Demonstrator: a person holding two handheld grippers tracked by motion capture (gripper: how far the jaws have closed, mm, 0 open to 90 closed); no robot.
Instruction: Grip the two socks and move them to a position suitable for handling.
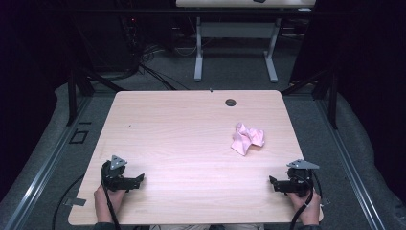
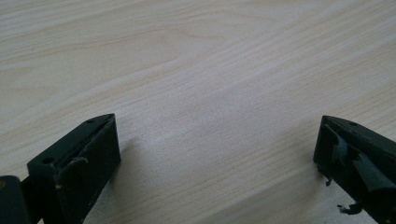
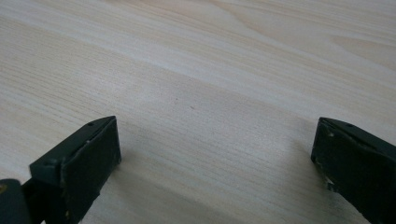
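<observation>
A crumpled pink cloth (image 1: 247,138) lies on the light wooden table (image 1: 182,139), right of centre. My left gripper (image 1: 140,180) rests near the table's front left edge, held by a hand, jaws pointing right toward the middle. Near the front right edge sits my right gripper (image 1: 272,183), jaws pointing left. In the left gripper view the left gripper (image 2: 217,140) has its black jaws spread wide over bare wood with nothing between them. The right gripper (image 3: 215,140) stands just as wide over bare wood in its own view. The cloth lies well beyond the right gripper, untouched.
A round cable hole (image 1: 231,102) sits near the table's far edge. Beyond the table stand a white desk frame (image 1: 234,52), cables on the grey floor and dark metal rails at both sides. Broad bare wood stretches between the two grippers.
</observation>
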